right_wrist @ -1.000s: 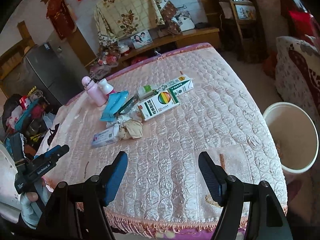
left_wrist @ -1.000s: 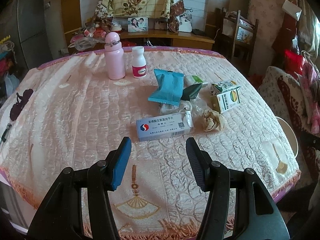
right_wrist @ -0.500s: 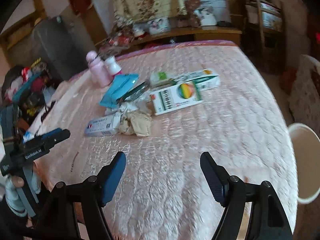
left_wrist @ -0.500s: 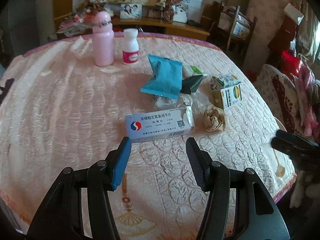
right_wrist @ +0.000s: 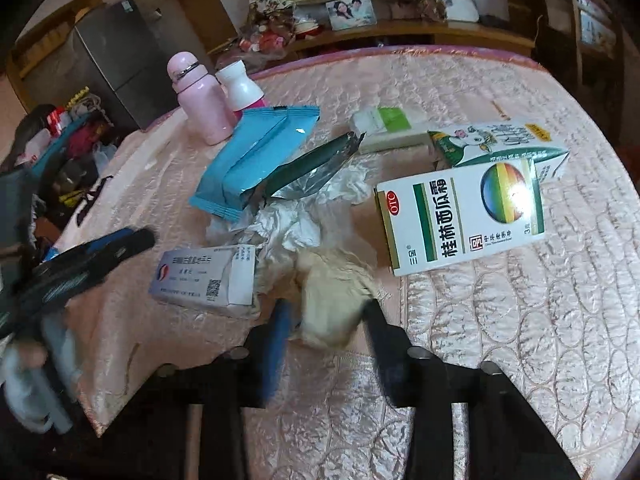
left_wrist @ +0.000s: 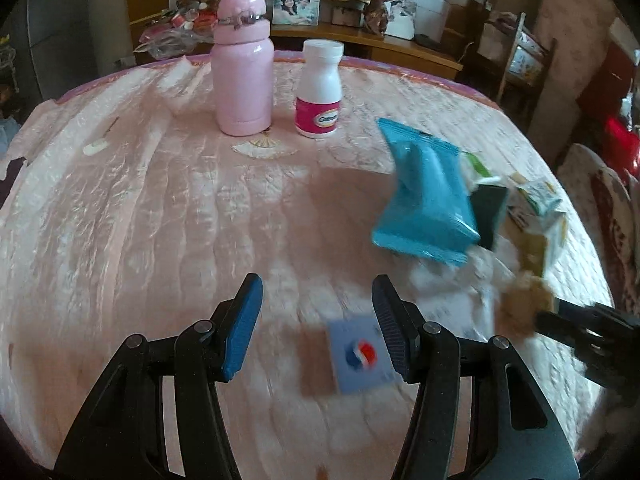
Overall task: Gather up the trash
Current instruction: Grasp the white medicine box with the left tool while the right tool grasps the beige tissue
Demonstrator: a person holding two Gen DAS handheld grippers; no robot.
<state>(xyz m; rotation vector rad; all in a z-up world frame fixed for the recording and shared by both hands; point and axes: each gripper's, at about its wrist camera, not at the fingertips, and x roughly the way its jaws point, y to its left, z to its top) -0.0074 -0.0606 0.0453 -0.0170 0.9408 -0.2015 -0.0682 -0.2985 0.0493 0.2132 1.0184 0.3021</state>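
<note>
Since half a second ago we've pushed both tongs in close — the right tongs [right_wrist: 326, 320] now straddle the crumpled beige wad [right_wrist: 336, 296] on the worktop [right_wrist: 520, 340], open, not yet pinching. It looks feather-light and squashy, so grab mid-bulk. Left tongs [left_wrist: 318, 320] hover open by the blue pill box [left_wrist: 360, 356].

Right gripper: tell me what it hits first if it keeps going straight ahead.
The right gripper would meet the crumpled beige wad first; it already sits between the open jaws. Contact is unclear through blur.
</note>
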